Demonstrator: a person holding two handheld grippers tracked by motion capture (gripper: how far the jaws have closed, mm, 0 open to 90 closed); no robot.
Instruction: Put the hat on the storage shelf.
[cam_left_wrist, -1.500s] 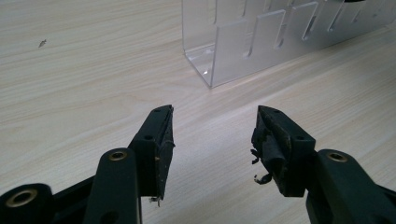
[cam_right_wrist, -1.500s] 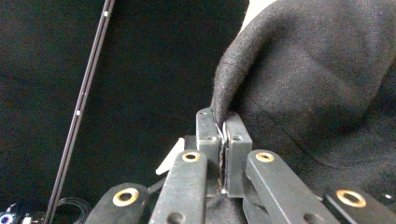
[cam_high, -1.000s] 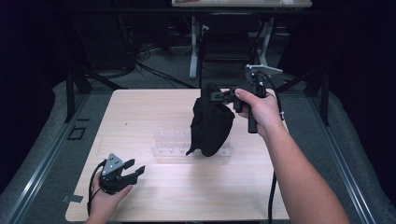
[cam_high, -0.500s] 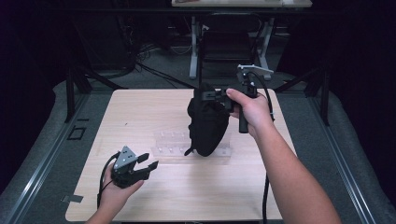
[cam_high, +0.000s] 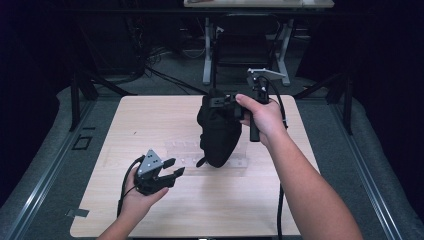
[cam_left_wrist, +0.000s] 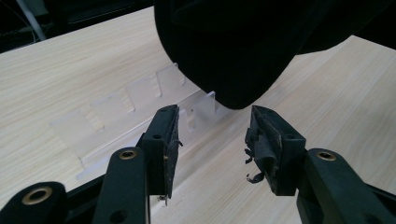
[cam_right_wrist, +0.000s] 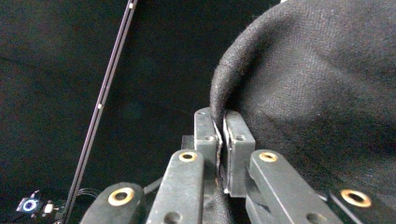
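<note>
One black cloth bag (cam_high: 218, 131) hangs above one clear plastic tray (cam_high: 210, 156) on the wooden table (cam_high: 150, 120), its edge pinched in the closed right gripper (cam_high: 223, 102). The left gripper (cam_high: 172, 168), jaws apart with nothing between them and just been closing slightly, has risen toward the bag since a second ago. No writing is legible.

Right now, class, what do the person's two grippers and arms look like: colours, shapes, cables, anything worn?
Both grippers are black. The left gripper carries a grey three-cornered plate on top and trails a black cable; its jaws are angular, with brass-coloured pivot pins and frayed black pads. The right gripper has a pale grey plate, a black handle, a black cable and grey pad blocks. Both forearms are bare; no sleeves show.
</note>
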